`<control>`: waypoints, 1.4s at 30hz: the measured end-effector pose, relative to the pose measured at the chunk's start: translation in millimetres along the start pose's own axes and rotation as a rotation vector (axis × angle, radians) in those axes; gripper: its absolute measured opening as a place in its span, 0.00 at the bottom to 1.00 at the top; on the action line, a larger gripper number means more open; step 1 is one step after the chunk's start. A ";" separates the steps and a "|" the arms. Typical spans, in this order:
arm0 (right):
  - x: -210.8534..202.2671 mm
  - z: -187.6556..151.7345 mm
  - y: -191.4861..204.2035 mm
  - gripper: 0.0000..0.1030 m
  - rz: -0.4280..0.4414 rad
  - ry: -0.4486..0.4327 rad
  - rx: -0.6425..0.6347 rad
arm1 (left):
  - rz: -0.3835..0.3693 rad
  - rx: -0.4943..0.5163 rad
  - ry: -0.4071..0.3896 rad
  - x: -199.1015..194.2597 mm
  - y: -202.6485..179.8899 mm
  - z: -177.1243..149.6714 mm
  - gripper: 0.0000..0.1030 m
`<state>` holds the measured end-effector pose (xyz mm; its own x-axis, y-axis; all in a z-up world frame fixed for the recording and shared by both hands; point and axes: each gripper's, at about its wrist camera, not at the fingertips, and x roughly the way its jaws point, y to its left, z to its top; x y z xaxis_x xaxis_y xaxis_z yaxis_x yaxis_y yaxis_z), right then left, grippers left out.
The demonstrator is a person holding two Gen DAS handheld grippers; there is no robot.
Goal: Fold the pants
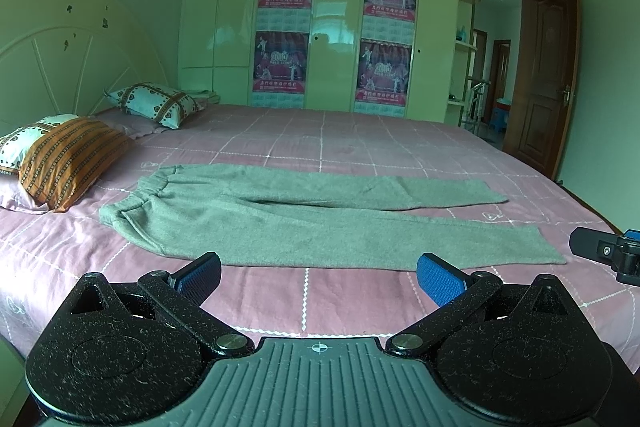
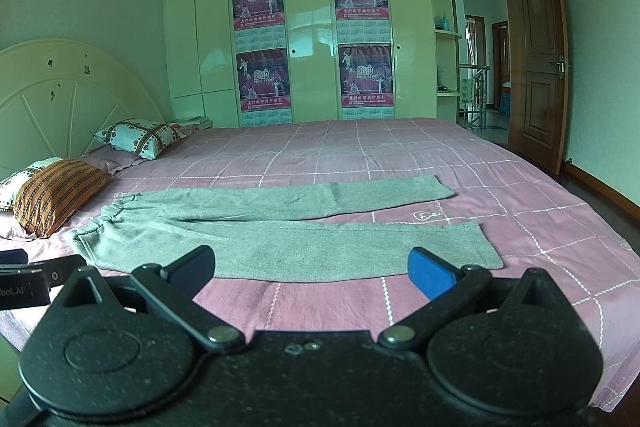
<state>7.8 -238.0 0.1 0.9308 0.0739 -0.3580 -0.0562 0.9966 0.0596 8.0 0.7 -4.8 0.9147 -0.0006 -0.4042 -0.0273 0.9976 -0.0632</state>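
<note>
Grey fleece pants lie flat on the pink checked bed, waistband toward the pillows at the left, both legs stretched to the right and slightly apart. In the right wrist view the pants lie the same way. My left gripper is open, hovering over the bed's near side just short of the near leg, nothing between its blue pads. My right gripper is open too, in front of the near leg's lower half. Part of the right gripper shows at the right edge of the left wrist view.
Patterned pillows and a further pillow lie by the cream headboard at the left. A wardrobe with posters stands behind the bed. A brown door stands open at the right. The sheet stretches beyond the pants.
</note>
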 end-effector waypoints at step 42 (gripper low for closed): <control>35.1 9.6 -25.4 0.94 -0.024 -0.011 -0.020 | 0.056 -0.023 0.050 51.0 16.5 14.6 1.00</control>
<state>45.4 -261.1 -5.1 0.9358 0.0501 -0.3489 -0.0412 0.9986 0.0329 60.1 18.2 -13.2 0.8900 0.0508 -0.4531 -0.0872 0.9944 -0.0599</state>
